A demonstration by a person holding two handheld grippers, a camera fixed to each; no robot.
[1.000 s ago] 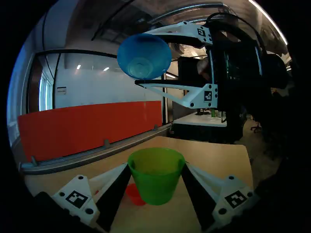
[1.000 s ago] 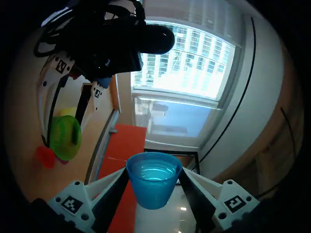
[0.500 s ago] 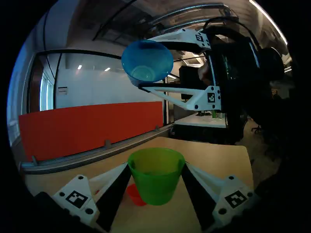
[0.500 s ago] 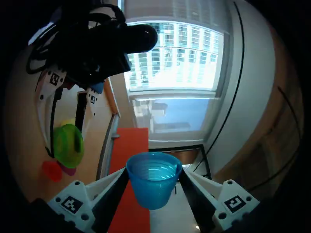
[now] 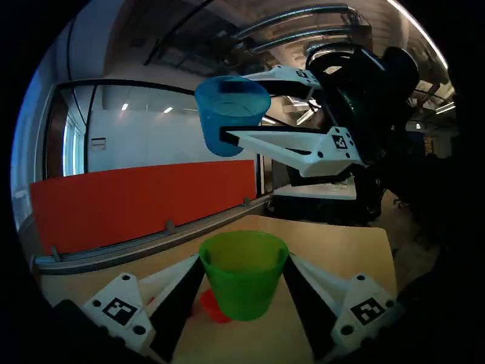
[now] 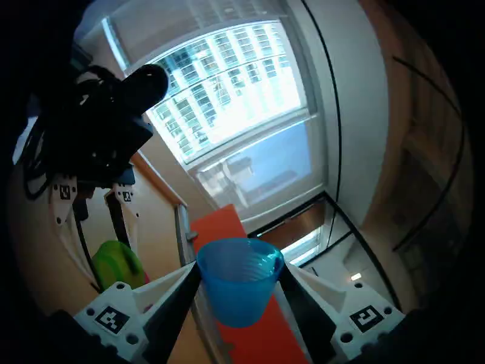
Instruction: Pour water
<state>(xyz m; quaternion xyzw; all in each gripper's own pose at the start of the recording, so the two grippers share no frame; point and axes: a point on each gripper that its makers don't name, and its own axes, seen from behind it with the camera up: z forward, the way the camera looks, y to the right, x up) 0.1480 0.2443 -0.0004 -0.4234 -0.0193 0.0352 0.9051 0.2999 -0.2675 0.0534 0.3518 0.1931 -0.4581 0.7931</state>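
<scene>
The left claw (image 5: 242,270) is clenched on a green cup (image 5: 244,282), one finger pressing each side just under the rim. The cup is upright and low over the pale worktop (image 5: 339,242); I cannot tell whether its base rests there. A small red thing (image 5: 212,306) lies just beside the base on the worktop. The right claw (image 6: 239,276) likewise grips a blue cup (image 6: 239,285) between both fingers. In the left gripper view that blue cup hangs high above the green one and a little beyond it, close to upright with its mouth tipped only slightly. No stream of water shows between the two cups, and how much water either one holds is too hard to read. By my reading, the pouring step is at its end or at a pause rather than in full flow. If water remains, the next move calls for bringing the blue cup's lip over the green cup's mouth and tipping it slowly, with the green cup kept level. If not, the blue cup needs lowering to a bare part of the worktop, away from the red thing.
</scene>
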